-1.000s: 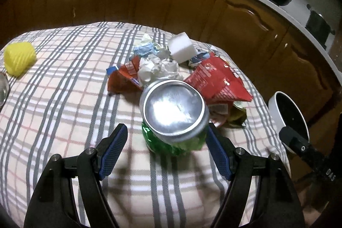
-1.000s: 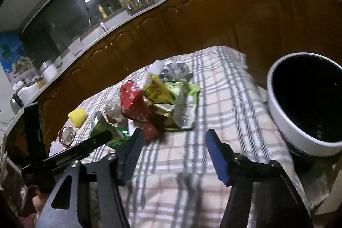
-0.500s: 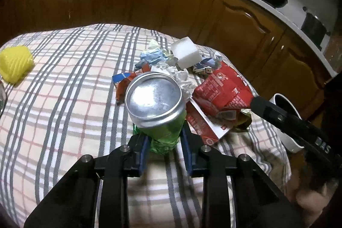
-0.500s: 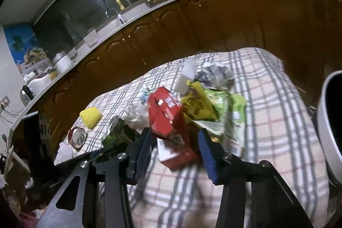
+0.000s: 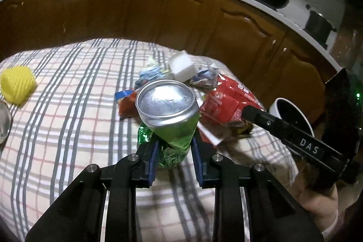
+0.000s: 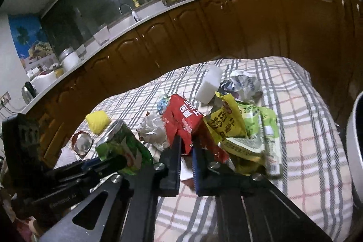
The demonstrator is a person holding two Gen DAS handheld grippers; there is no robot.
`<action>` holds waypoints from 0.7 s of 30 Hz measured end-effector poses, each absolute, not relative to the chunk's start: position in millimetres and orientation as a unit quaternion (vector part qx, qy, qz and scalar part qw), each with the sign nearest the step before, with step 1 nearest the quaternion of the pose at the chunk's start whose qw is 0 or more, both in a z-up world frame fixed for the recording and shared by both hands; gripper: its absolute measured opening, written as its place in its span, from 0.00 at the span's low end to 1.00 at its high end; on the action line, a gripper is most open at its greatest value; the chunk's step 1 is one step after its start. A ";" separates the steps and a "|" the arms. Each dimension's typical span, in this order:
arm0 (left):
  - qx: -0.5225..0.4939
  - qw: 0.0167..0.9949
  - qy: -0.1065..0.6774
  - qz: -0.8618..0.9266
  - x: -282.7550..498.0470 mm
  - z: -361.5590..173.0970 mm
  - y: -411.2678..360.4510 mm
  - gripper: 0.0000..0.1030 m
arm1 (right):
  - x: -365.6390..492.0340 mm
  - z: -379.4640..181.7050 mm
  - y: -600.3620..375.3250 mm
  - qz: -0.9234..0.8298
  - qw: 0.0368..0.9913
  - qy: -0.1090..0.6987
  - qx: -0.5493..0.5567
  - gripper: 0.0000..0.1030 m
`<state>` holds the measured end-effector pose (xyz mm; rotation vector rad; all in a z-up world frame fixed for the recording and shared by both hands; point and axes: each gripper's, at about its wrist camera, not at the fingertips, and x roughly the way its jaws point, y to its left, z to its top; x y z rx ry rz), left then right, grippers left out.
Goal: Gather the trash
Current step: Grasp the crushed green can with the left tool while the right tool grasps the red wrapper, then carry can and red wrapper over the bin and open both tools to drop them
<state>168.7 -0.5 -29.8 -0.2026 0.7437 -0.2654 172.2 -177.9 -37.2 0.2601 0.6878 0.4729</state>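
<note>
My left gripper [image 5: 174, 152] is shut on a crushed green can [image 5: 172, 119], silver end toward the camera, held just above the checked tablecloth [image 5: 68, 119]. The can also shows in the right wrist view [image 6: 122, 146]. My right gripper [image 6: 186, 151] is shut on a red carton [image 6: 181, 121] at the near edge of the trash pile; the carton shows in the left wrist view [image 5: 226, 103] too. The pile holds yellow and green wrappers [image 6: 245, 128], crumpled paper [image 6: 152, 128] and a white foam block [image 6: 208, 84].
A white bin with a dark inside [image 5: 292, 115] stands off the table's right edge; its rim shows in the right wrist view [image 6: 354, 146]. A yellow sponge [image 5: 17, 85] and a glass dish [image 6: 81, 143] lie at the left. Wooden cabinets [image 5: 181, 15] run behind.
My left gripper closed on the green can and lifted it slightly. My right gripper moved left to the pile and closed on the red carton.
</note>
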 end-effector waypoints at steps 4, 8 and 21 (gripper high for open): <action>-0.098 0.918 0.354 -0.147 164.6 -19.9 -9.5 0.23 | 155.8 -23.9 -198.0 0.224 0.911 0.318 0.138 0.05; -0.094 0.918 0.347 -0.166 160.2 -11.4 -21.4 0.23 | 140.0 -12.7 -221.2 0.214 0.917 0.301 0.151 0.05; -0.064 0.910 0.337 -0.231 153.0 3.8 -86.9 0.23 | 103.4 -6.9 -305.4 0.134 0.933 0.276 0.189 0.04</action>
